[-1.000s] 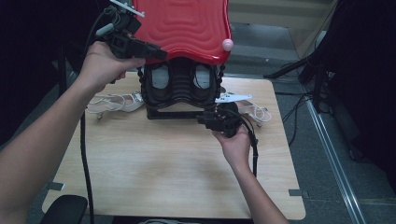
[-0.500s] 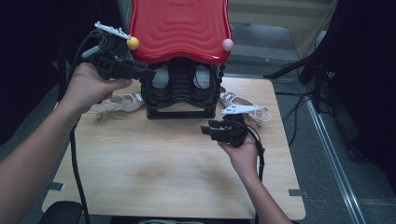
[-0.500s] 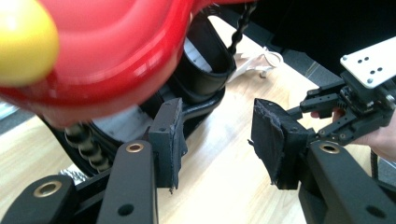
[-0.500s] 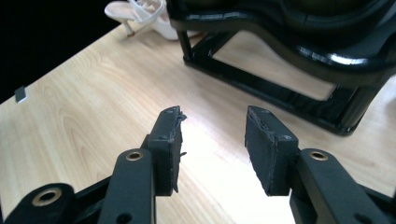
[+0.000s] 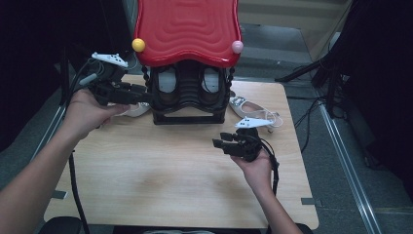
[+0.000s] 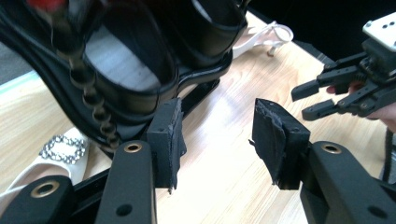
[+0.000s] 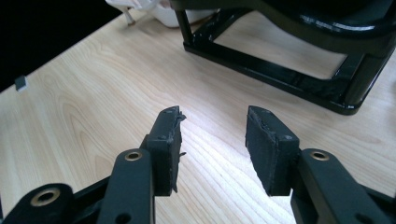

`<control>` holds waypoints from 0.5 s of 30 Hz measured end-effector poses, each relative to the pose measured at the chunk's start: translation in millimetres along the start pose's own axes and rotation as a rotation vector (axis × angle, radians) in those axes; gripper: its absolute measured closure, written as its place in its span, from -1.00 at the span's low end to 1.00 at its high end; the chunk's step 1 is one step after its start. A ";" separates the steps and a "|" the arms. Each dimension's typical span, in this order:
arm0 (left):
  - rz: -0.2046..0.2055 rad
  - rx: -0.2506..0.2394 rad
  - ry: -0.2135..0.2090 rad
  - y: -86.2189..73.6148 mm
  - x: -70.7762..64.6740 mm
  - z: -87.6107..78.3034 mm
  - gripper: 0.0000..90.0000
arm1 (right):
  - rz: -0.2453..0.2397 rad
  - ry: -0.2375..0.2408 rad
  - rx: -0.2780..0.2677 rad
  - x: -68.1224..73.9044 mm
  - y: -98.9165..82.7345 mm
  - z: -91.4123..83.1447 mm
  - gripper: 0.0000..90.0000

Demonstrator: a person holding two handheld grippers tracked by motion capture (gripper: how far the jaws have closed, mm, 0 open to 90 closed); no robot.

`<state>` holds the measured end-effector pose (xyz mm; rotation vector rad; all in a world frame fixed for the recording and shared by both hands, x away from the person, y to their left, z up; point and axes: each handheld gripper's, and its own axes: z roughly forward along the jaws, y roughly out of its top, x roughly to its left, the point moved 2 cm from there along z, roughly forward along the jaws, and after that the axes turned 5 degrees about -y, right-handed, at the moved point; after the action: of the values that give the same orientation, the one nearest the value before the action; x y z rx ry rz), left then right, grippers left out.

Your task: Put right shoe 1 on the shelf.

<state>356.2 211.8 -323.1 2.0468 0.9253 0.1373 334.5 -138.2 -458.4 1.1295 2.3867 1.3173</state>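
A black rack [image 5: 189, 103] with a red wavy top [image 5: 187, 29] stands at the table's back middle, and a pair of dark shoes sits inside it. My left gripper [image 5: 141, 93] is open beside the rack's left side, with nothing between its pads [image 6: 166, 140]. In the left gripper view the rack [image 6: 130, 70] looms just past the left jaw. My right gripper [image 5: 218, 143] hovers open over the table, in front of the rack's right corner and apart from it. The rack's base frame [image 7: 280, 70] lies ahead in the right gripper view, and the fingers [image 7: 268, 149] hold nothing.
A white shoe [image 5: 251, 109] lies right of the rack, and another [image 5: 134, 109] with a sparkly buckle [image 6: 63, 147] lies at its left. A yellow ball [image 5: 138, 45] and a pink ball [image 5: 237, 47] sit at the red top's corners. Bare wooden table [image 5: 160, 180] spreads in front.
My left gripper has dropped from the red top's left corner to the rack's left side. My right gripper has drawn back from the rack's base toward the person.
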 end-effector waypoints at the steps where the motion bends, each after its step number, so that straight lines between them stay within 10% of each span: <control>1: -0.002 -0.002 0.002 -3.7 0.8 0.8 0.18 | -0.003 0.000 0.009 0.1 -0.9 0.8 0.25; 15: -0.032 -0.018 0.005 -54.4 17.3 17.4 0.74 | -0.030 0.014 0.008 2.8 -5.0 5.6 0.20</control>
<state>345.2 230.8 -378.6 2.0153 0.9561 0.1338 332.7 -134.2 -465.2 1.0861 2.4116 1.3116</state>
